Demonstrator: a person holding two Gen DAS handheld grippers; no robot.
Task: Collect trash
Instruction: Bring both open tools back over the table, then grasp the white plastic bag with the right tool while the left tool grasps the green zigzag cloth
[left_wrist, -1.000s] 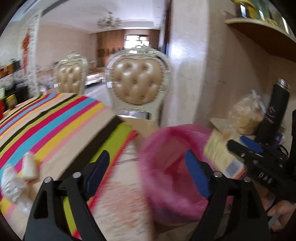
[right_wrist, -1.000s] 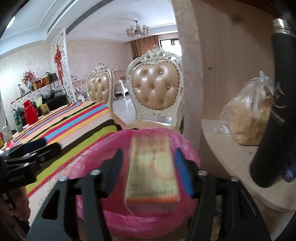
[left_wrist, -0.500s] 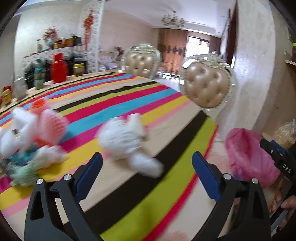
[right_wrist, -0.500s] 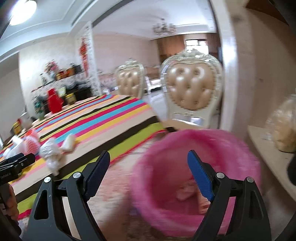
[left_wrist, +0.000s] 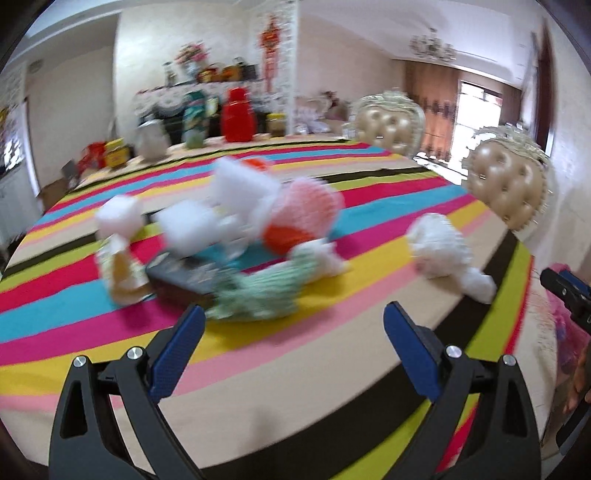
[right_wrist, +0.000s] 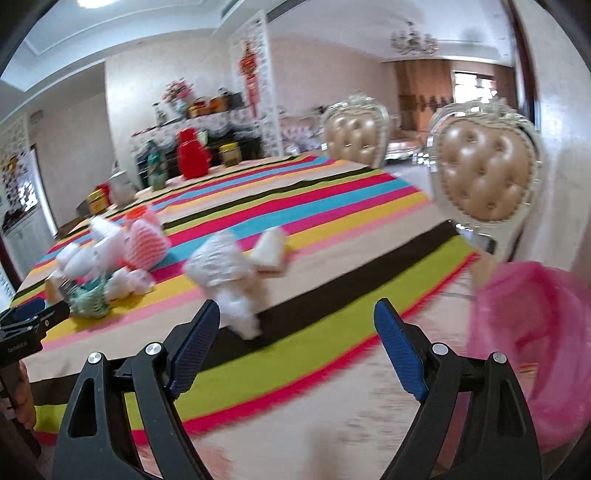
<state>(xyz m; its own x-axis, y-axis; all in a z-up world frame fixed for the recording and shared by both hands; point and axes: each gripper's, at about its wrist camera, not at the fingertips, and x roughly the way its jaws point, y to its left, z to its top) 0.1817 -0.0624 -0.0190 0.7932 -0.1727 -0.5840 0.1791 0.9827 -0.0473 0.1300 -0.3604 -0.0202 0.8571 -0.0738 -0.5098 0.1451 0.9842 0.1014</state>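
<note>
Striped tablecloth (left_wrist: 332, 354) at frame centre carries crumpled white and pink wrappers (left_wrist: 258, 221); my left gripper (left_wrist: 293, 354) and right gripper (right_wrist: 295, 347) gape empty, pink-lined bin (right_wrist: 528, 354) at right awaiting most trash.

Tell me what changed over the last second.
The right gripper let go of the yellow box into the pink bin bag and now stands open and empty. Both grippers swung left toward the trash pile on the striped table. The left gripper stayed open and empty.

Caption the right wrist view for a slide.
Open right gripper faces crumpled white trash on the striped tablecloth, pink-lined bin at right.
</note>
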